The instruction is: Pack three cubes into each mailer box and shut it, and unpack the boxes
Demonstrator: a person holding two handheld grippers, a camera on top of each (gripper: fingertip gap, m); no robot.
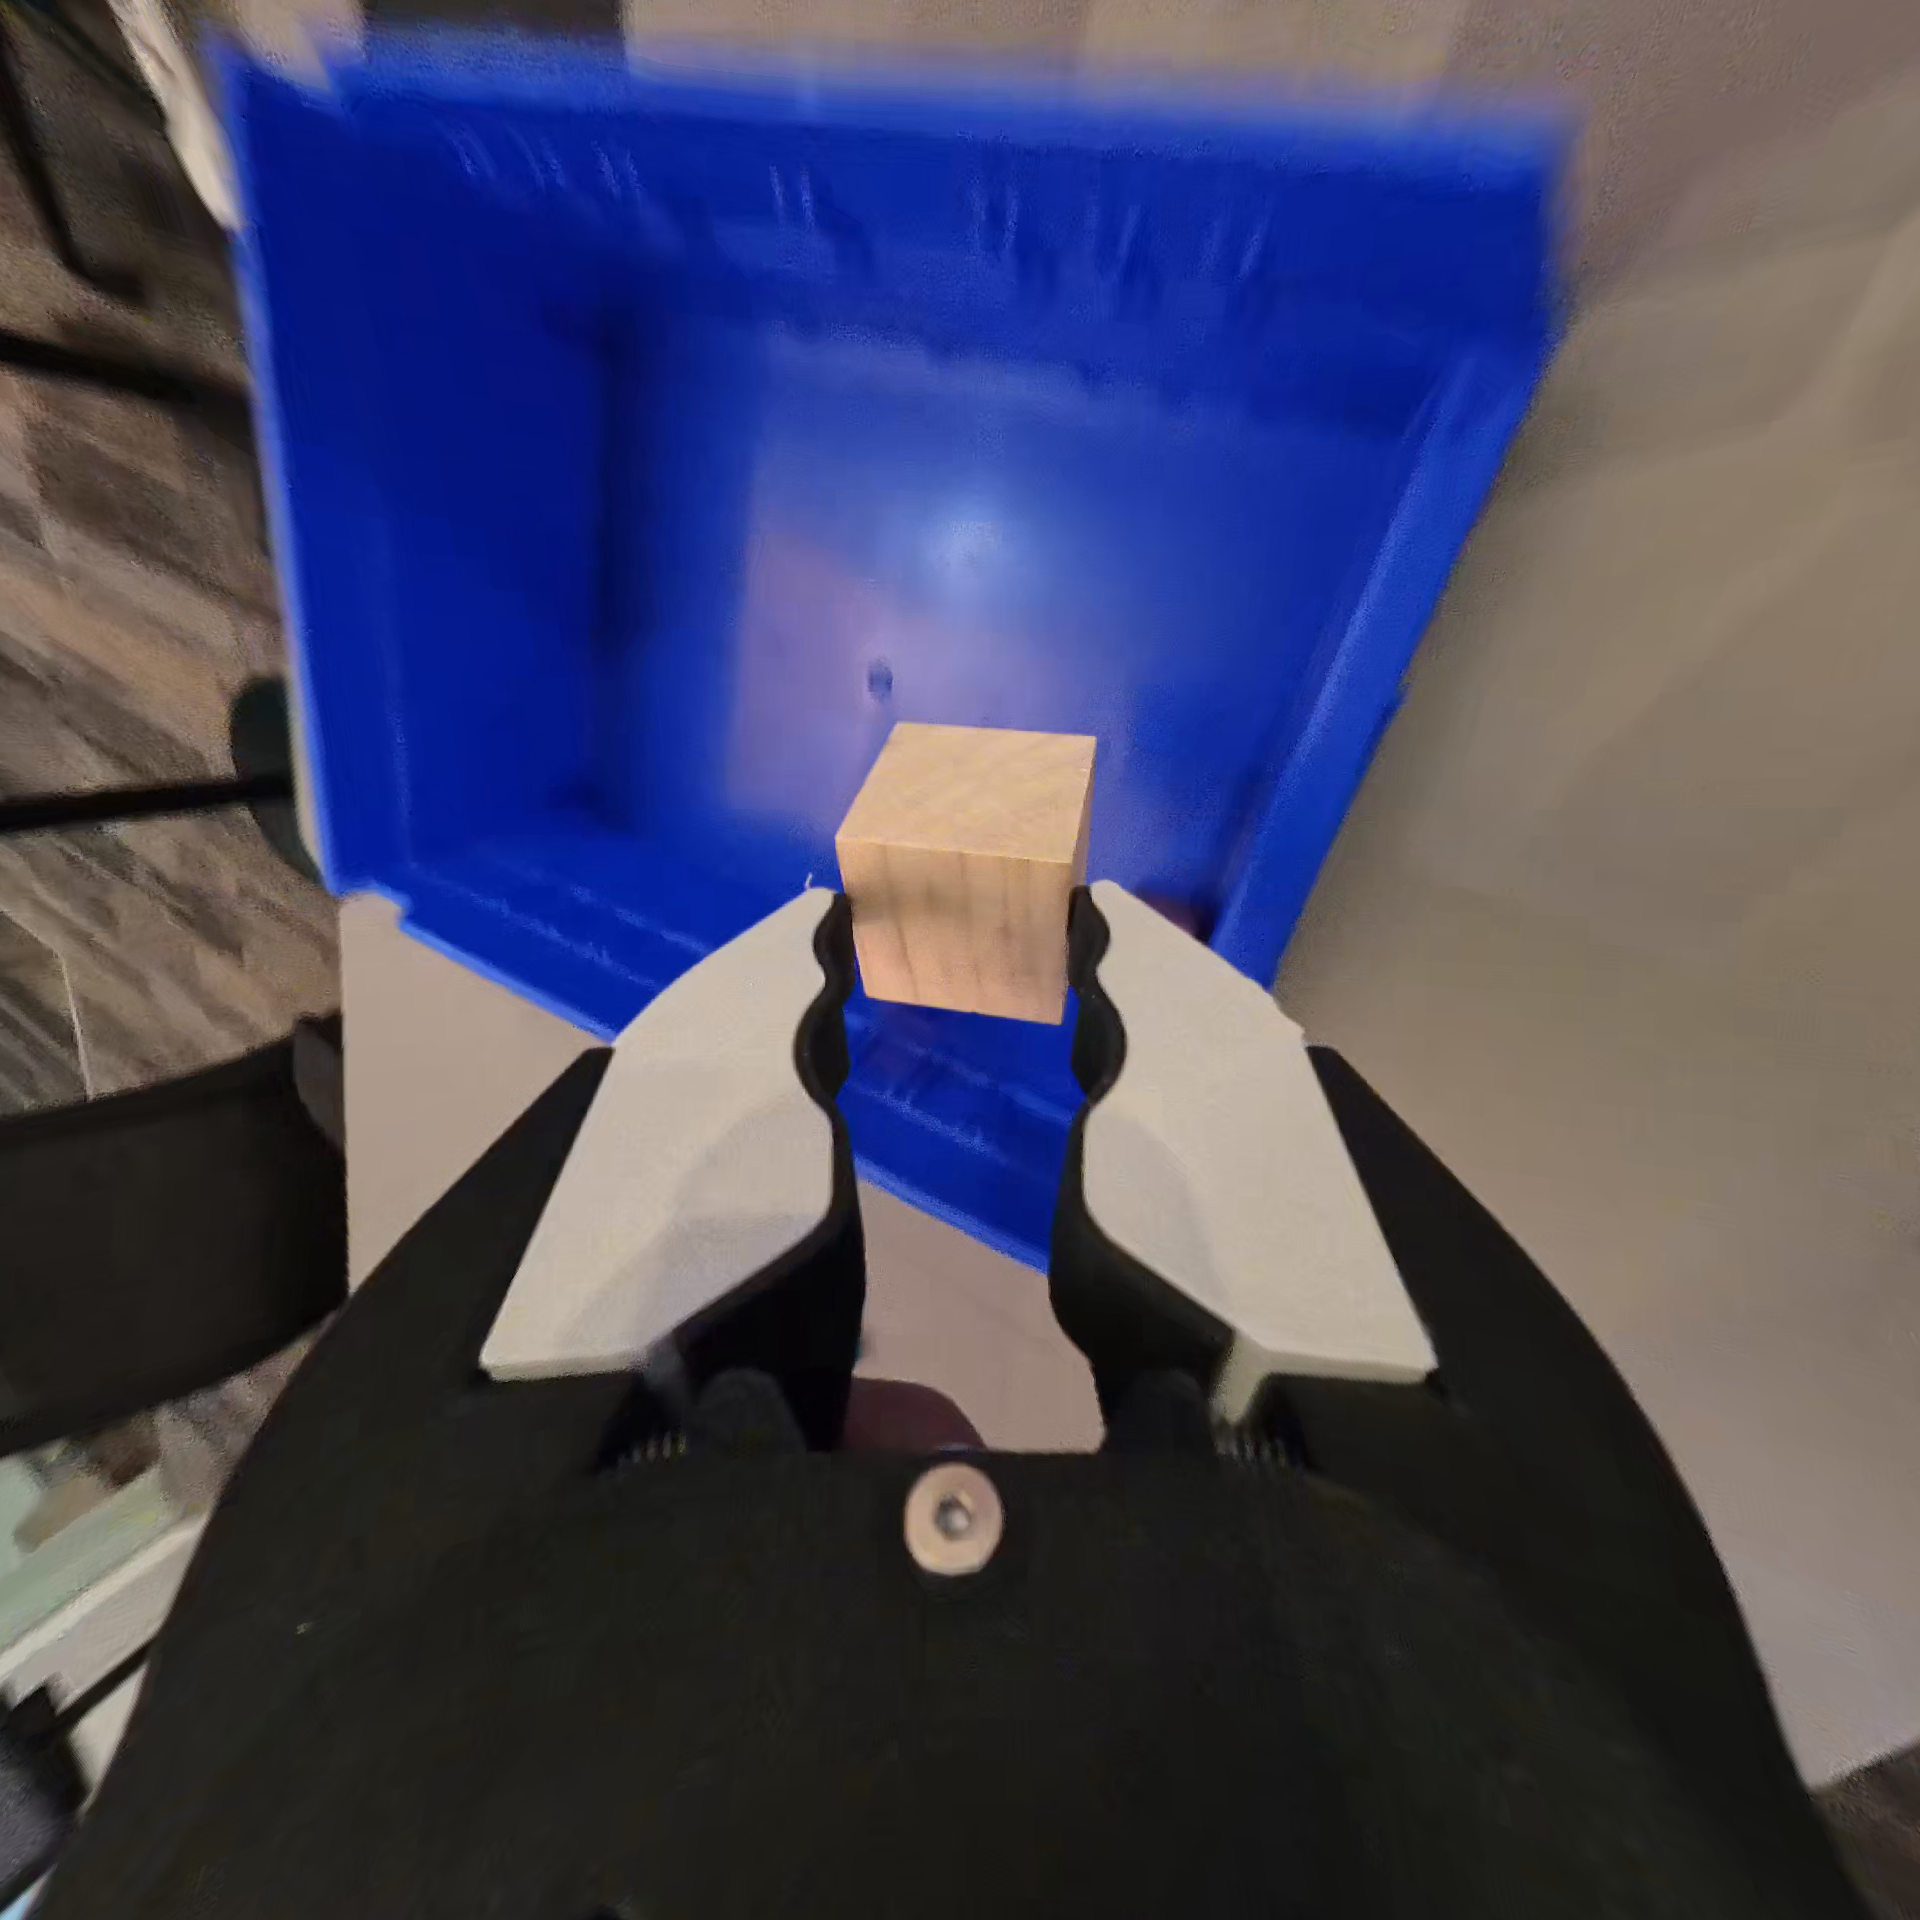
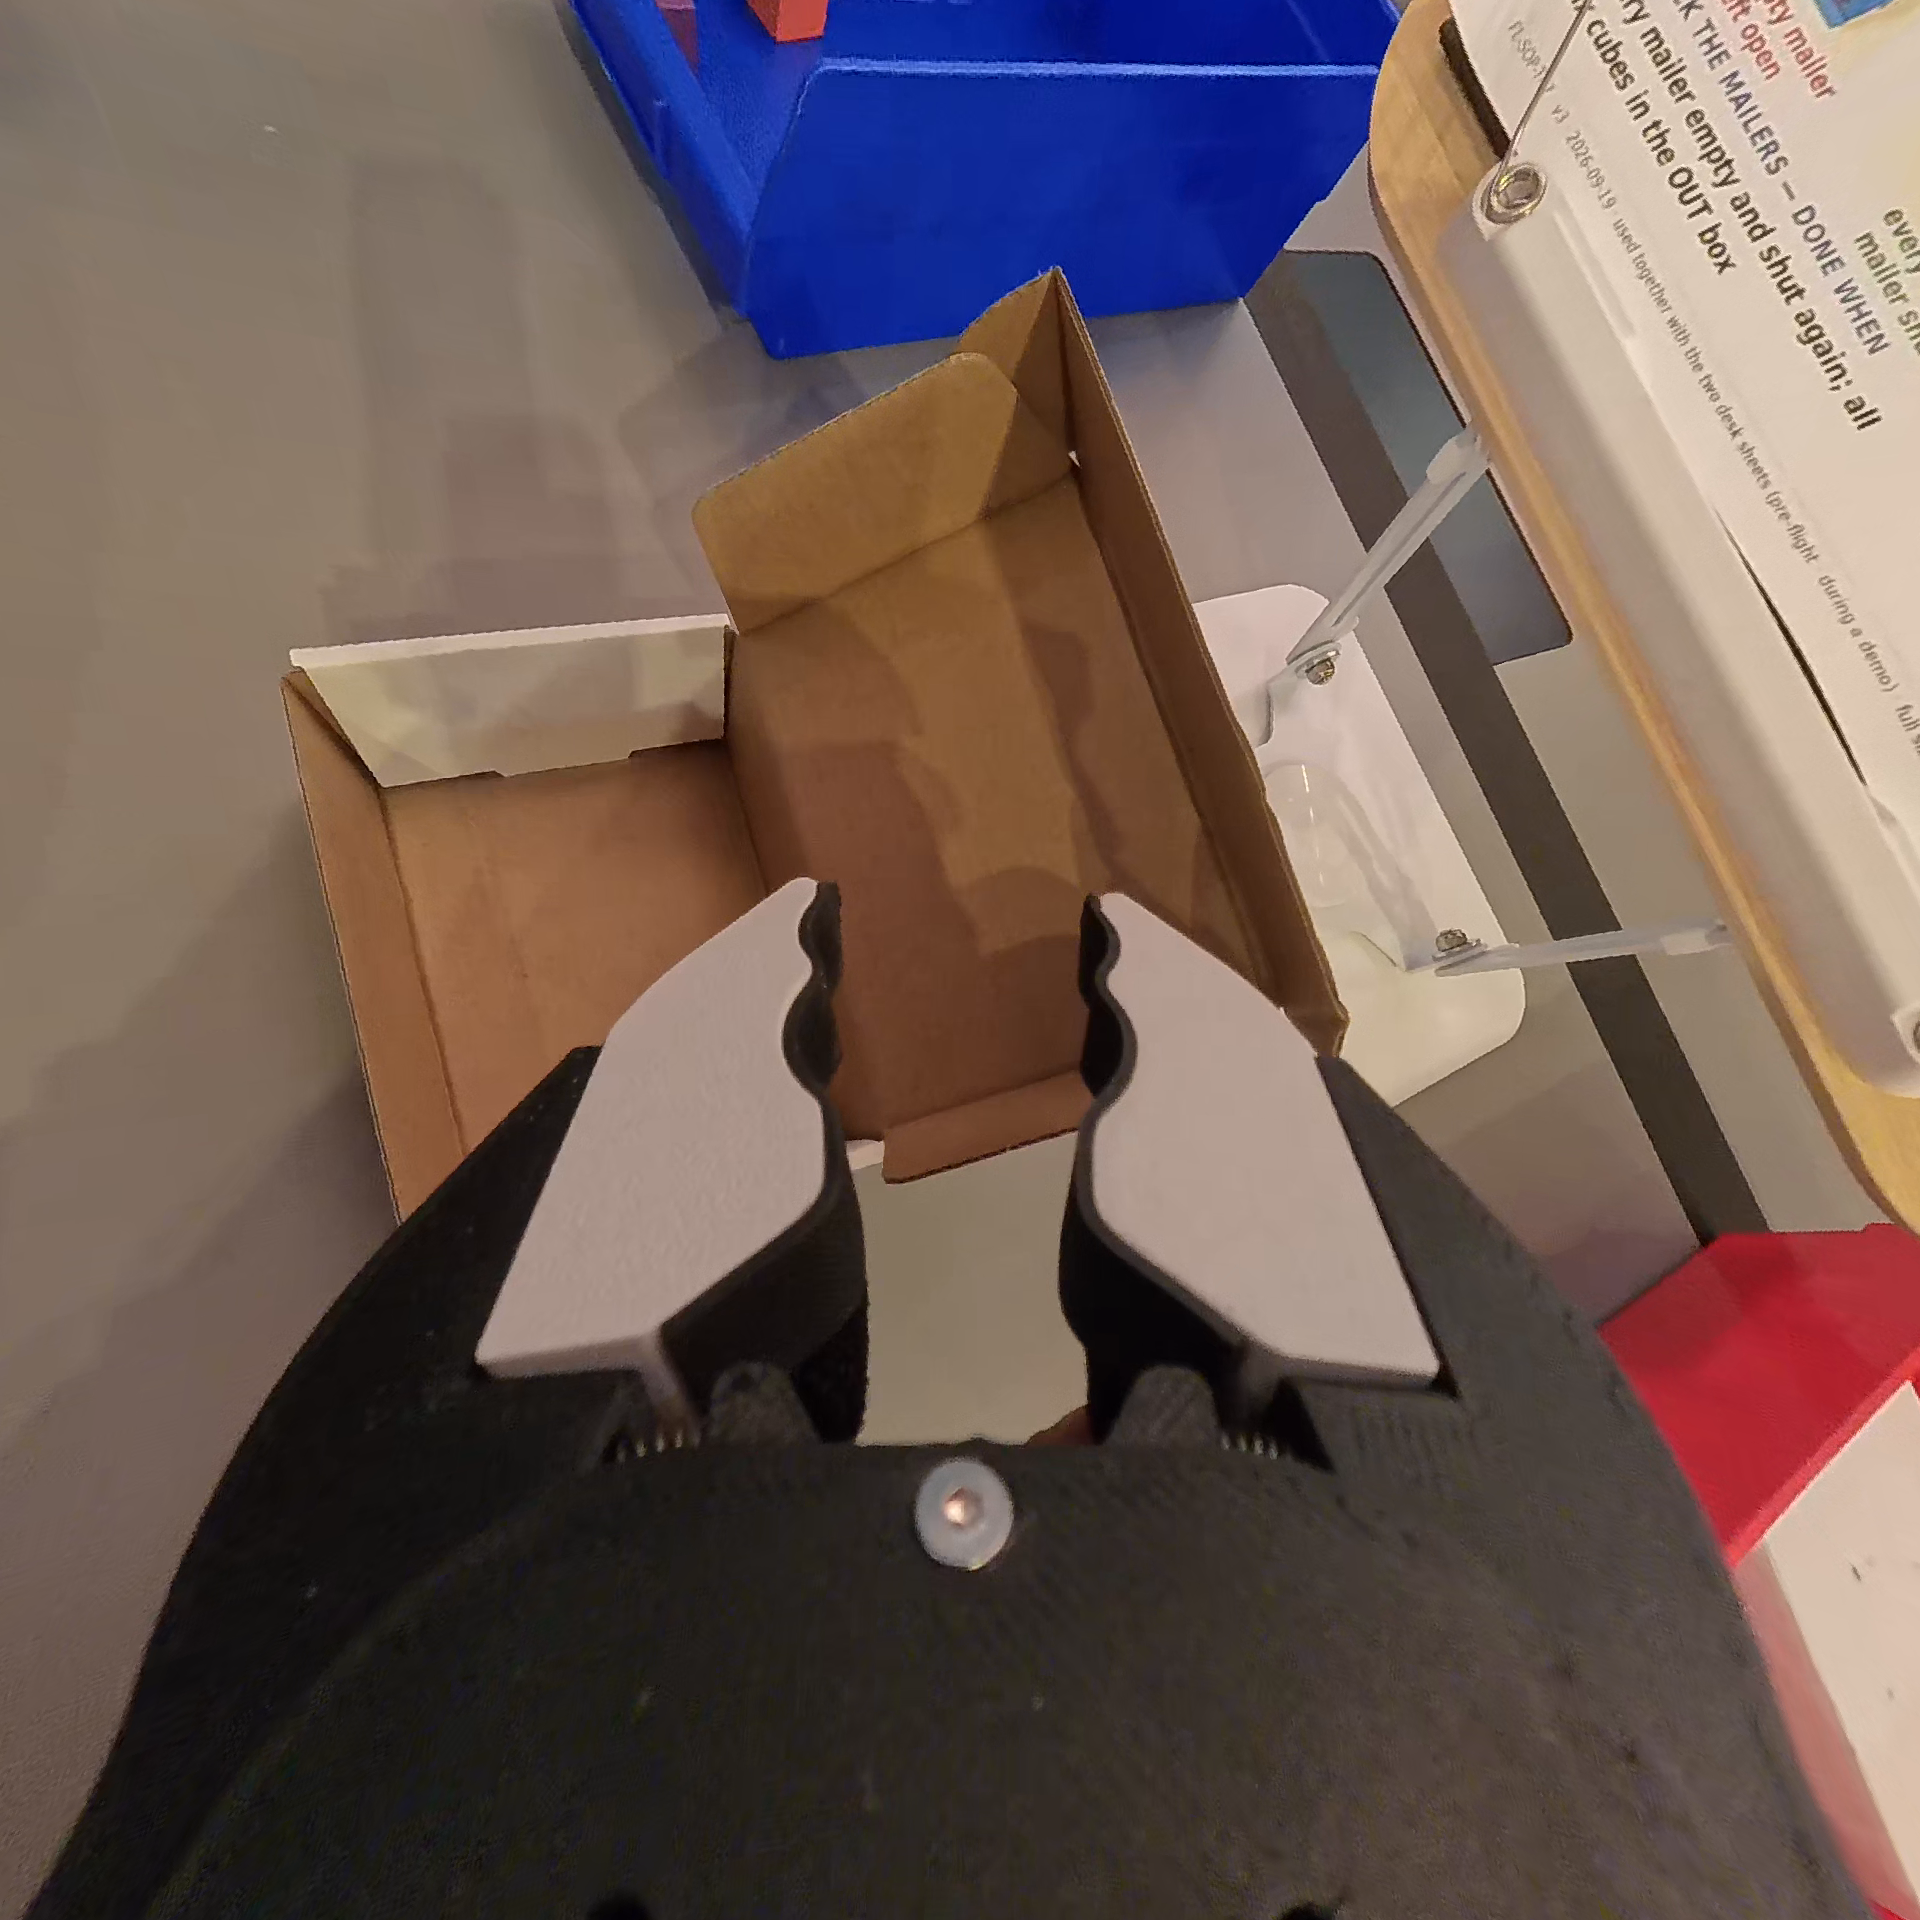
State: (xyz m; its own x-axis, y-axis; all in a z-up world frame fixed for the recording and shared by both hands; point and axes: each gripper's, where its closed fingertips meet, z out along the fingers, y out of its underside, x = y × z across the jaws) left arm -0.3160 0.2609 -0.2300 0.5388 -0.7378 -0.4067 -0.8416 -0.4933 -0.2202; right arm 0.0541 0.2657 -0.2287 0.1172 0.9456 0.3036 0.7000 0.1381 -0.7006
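Note:
In the left wrist view my left gripper [image 1: 961, 914] is shut on a plain wooden cube [image 1: 966, 873] and holds it above the near part of a blue plastic bin [image 1: 468, 540], whose inside shows no other cubes. The picture there is blurred. In the right wrist view my right gripper [image 2: 956, 925] is open and empty, hovering over an open cardboard mailer box [image 2: 582, 894]. The box's lid [image 2: 966, 665] stands up and leans to the right. The part of the tray that shows holds no cubes; my fingers hide its near end.
Another blue bin [image 2: 987, 197] stands behind the mailer, with a red thing showing inside at the top edge. A clipboard with a printed sheet [image 2: 1704, 436] on a white stand is at the right. A red and white box [image 2: 1808, 1392] sits at the lower right. The grey table [image 2: 208, 416] lies left. The grippers' ends are close to 35 cm from one another.

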